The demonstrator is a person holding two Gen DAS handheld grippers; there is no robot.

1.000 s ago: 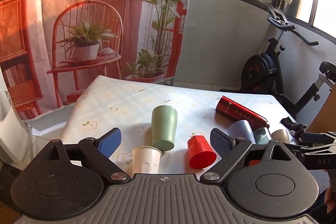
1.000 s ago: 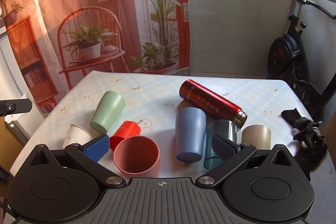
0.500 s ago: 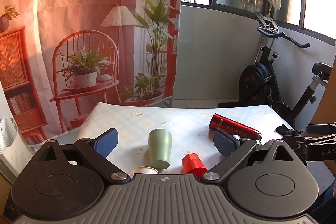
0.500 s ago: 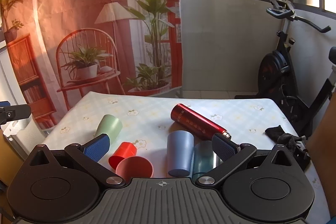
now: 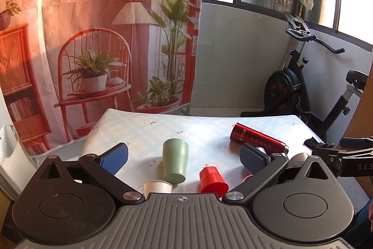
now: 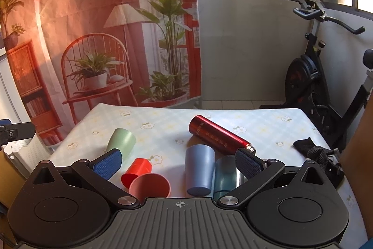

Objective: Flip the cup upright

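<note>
Cups lie on their sides on the floral-checked tablecloth [image 6: 268, 118] at lower centre of both views: sage-green plastic cup [image 5: 175, 160], red plastic cup [image 5: 212, 180], slate-blue plastic cup [image 6: 199, 169]. Left gripper [image 5: 184, 159] and right gripper [image 6: 178, 163] both hover with jaws spread wide, gripping nothing.

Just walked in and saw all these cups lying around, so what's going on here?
A person holds a gripper in each hand over a table scattered with cups. The left gripper and right gripper are both open and hold nothing. The green cup, red cup, blue cup and red bottle lie on their sides. None has been picked up yet.
</note>
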